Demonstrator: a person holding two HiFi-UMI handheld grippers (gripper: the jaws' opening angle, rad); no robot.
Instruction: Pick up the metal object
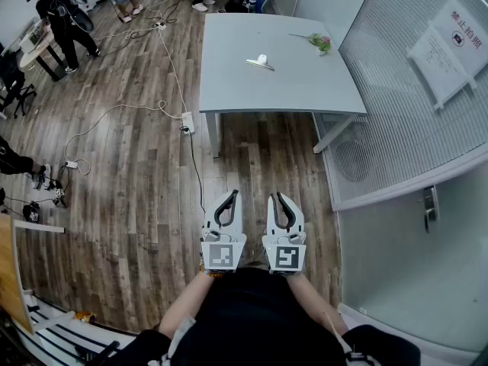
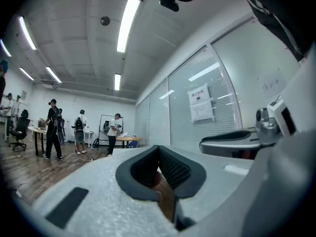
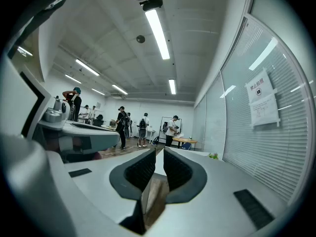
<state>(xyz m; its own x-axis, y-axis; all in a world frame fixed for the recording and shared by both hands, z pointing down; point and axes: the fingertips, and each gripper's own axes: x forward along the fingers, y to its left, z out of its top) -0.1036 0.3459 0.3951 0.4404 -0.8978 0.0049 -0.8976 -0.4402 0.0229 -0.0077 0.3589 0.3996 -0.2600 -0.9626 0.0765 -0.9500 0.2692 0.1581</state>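
Note:
The metal object (image 1: pixel 259 64), a thin silvery piece with a small white part beside it, lies on the grey table (image 1: pixel 290 82) well ahead of me. A small flower sprig (image 1: pixel 320 43) lies near the table's far right corner. Both grippers are held level close to my body, over the wooden floor and far short of the table. The left gripper (image 1: pixel 232 194) (image 2: pixel 159 149) has its jaws together with nothing between them. The right gripper (image 1: pixel 275 196) (image 3: pixel 159 151) stands beside it, its pads nearly touching and holding nothing.
Cables and a power strip (image 1: pixel 187 121) run across the floor left of the table's legs. A glass partition (image 1: pixel 412 90) with a paper notice (image 1: pixel 450 48) and a door handle (image 1: pixel 431 204) lines the right side. People (image 1: pixel 57 17) stand by desks at the far left.

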